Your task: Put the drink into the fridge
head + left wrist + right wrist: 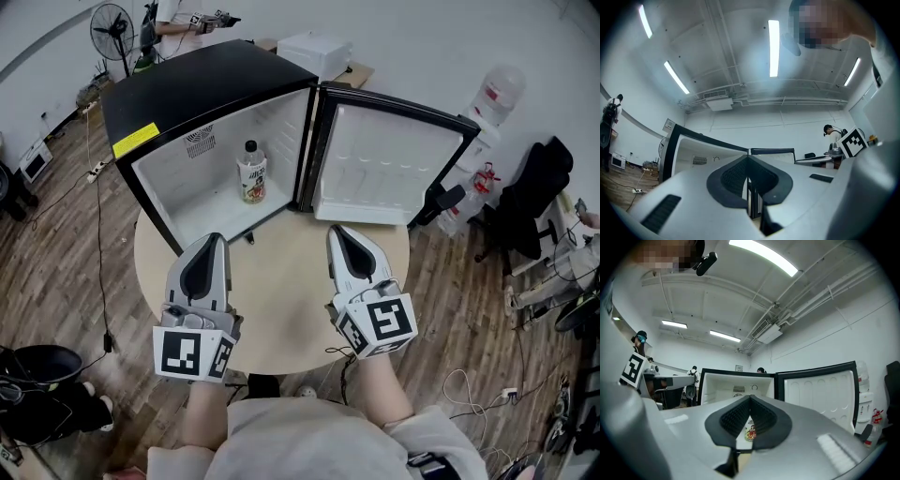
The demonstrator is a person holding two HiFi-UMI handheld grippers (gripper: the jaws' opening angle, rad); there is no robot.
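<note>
1. Here's the fridge (187, 89), black outside and white inside, standing on the round table (281, 309) with its door (389, 164) swung wide to the right.
2. And the drink (251, 172) is in there: a bottle with a white cap, upright on the fridge floor, nearer the hinge side and touching neither wall.
3. The left gripper (214, 242) hovers over the table just in front of the fridge's open mouth. Its jaws are pressed together at the tips with nothing held between them (its own view shows only a sliver of the fridge through the slit lower down).
4. The right gripper (338, 232) hangs beside it, in front of the door's lower edge, jaws likewise closed tip to tip and empty.
5. In the right gripper view the bottle's label peeps through the narrow gap below the tips, back inside the fridge and well apart from the pads.
6. Both grippers sit side by side, bare tabletop between them, well apart from the drink.
</note>
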